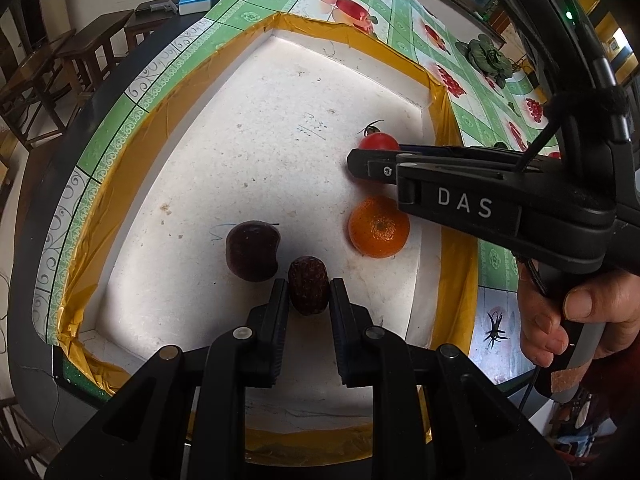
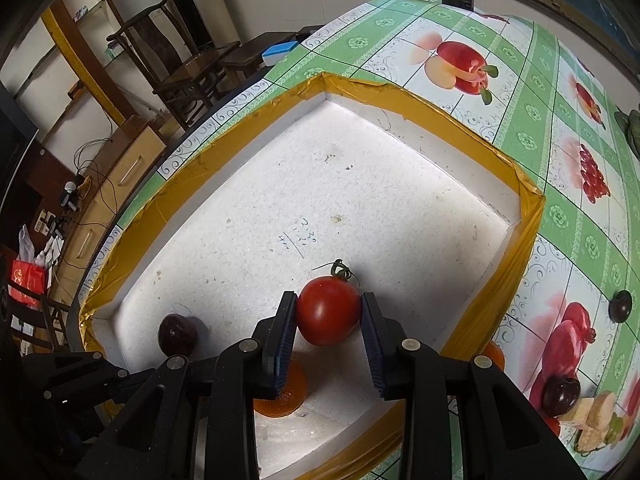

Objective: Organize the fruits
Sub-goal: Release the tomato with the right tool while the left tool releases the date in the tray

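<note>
Foam tray already held plum, tangerine. Left tongs clamped date; right tongs gripped tomato. Plums remained on table.

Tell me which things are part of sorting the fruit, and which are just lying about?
Part of the job:
- wrinkled dark red date, between the left gripper pads
- round red tomato, between the right gripper pads
- round orange mandarin
- dark purple plum
- white foam tray with yellow tape rim

Just lying about:
- blue and white box
- dark wooden chair
</note>
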`<state>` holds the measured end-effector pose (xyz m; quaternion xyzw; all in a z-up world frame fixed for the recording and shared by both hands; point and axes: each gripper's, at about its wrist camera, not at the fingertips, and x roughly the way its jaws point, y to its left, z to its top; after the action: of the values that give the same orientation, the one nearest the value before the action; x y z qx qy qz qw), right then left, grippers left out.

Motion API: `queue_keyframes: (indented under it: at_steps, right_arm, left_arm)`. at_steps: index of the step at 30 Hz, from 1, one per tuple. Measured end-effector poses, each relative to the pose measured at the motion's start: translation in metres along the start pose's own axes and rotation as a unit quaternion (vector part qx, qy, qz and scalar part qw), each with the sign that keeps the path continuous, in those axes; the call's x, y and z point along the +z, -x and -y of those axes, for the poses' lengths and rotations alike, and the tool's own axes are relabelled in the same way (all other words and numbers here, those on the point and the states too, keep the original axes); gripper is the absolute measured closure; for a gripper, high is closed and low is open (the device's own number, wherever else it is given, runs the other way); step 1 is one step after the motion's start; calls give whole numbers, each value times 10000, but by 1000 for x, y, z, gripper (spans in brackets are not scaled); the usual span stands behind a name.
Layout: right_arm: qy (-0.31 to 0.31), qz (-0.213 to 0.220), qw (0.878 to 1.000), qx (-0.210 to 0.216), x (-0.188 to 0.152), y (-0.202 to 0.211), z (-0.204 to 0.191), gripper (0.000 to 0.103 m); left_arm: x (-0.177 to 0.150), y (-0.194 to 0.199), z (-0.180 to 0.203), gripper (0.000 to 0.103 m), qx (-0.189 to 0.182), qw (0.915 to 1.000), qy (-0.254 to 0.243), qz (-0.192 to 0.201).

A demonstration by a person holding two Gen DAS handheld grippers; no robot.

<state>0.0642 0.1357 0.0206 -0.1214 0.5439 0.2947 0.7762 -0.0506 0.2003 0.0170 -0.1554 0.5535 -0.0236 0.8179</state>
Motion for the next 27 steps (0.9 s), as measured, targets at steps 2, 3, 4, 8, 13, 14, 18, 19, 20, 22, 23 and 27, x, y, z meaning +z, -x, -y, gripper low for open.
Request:
queue_keyframes:
  at_steps: [2,3,4,8,13,14,18,19,20,22,23,27]
  right_arm:
    - [-12,4,10000,0,0,1,1,70]
    - [-24,6,10000,-3,0,1,1,70]
    - [-40,9,10000,-4,0,2,2,70]
    - [-75,34,10000,0,0,5,6,70]
    - [-133,142,9998,27,0,15,10,69]
    - [-127,178,9998,33,0,17,10,67]
    - [-130,306,9994,78,-2,28,12,66]
    - [-136,345,9993,93,-2,32,12,66]
    - [-141,373,9992,102,-2,35,12,66]
    - [-148,413,9990,126,-2,39,12,66]
    - [-152,437,9988,134,-2,42,12,66]
    - [-225,536,9982,172,-3,52,17,66]
  left_arm:
    - [0,0,0,85,-8,10000,8,4]
    - [-1,1,0,85,-10,10000,6,5]
    - [-1,1,0,83,-9,10000,6,6]
    - [0,1,1,75,1,10000,35,18]
    - [0,2,4,69,23,10000,23,37]
    - [0,2,5,67,28,10000,22,46]
    - [1,5,10,61,62,9999,4,103]
    - [1,6,11,61,65,9999,0,113]
    - [2,7,12,61,71,9999,-5,125]
    - [3,8,13,61,84,9999,-13,143]
    - [3,9,14,61,93,9998,-18,155]
    - [3,11,17,61,126,9997,-27,188]
